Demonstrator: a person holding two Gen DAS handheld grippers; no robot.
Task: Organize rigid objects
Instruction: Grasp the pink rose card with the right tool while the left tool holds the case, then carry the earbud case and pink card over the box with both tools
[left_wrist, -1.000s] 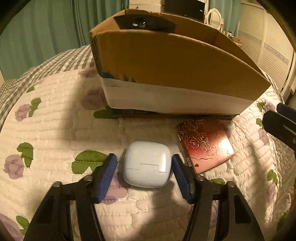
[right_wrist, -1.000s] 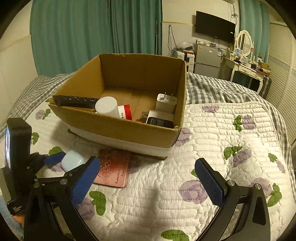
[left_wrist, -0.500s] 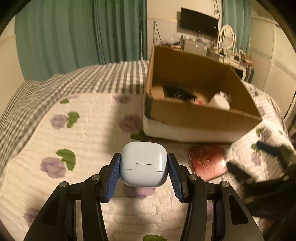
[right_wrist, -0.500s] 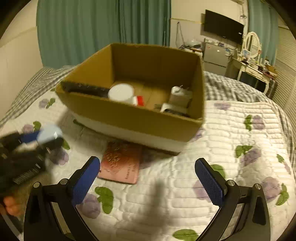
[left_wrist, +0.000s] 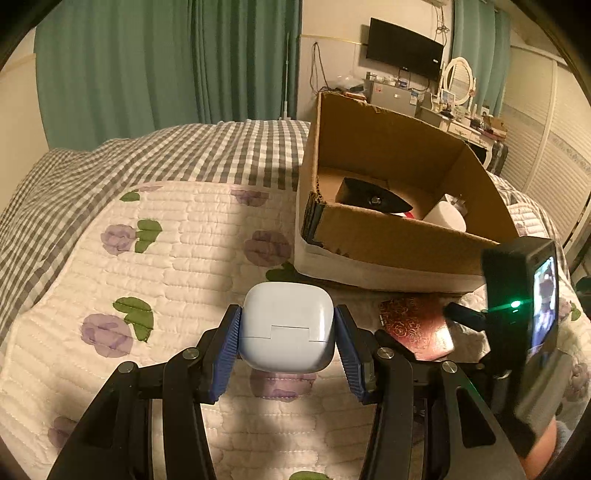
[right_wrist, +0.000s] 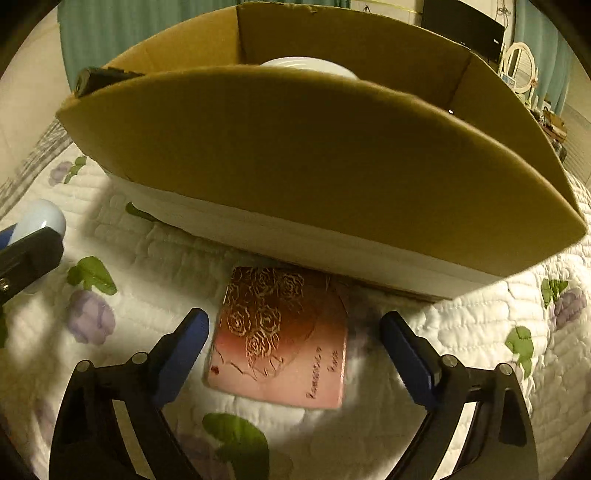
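My left gripper (left_wrist: 288, 341) is shut on a pale blue earbud case (left_wrist: 287, 332) and holds it above the quilt, left of the cardboard box (left_wrist: 399, 243). The case also shows at the left edge of the right wrist view (right_wrist: 40, 218). My right gripper (right_wrist: 295, 354) is open, low over the quilt, its fingers on either side of a pink rose-patterned compact (right_wrist: 280, 336) that lies flat against the front of the box (right_wrist: 295, 166). The compact also shows in the left wrist view (left_wrist: 413, 328). The box holds a black remote (left_wrist: 373, 197) and a white jar (left_wrist: 445, 218).
The bed has a white flowered quilt (left_wrist: 147, 266) and a grey checked cover (left_wrist: 110, 166) behind it. The right gripper's body with a lit screen (left_wrist: 524, 299) stands at the right in the left wrist view. Green curtains and a dresser are in the background.
My left gripper closed on the earbud case and lifted it off the quilt. My right gripper moved down and forward to straddle the pink compact in front of the box.
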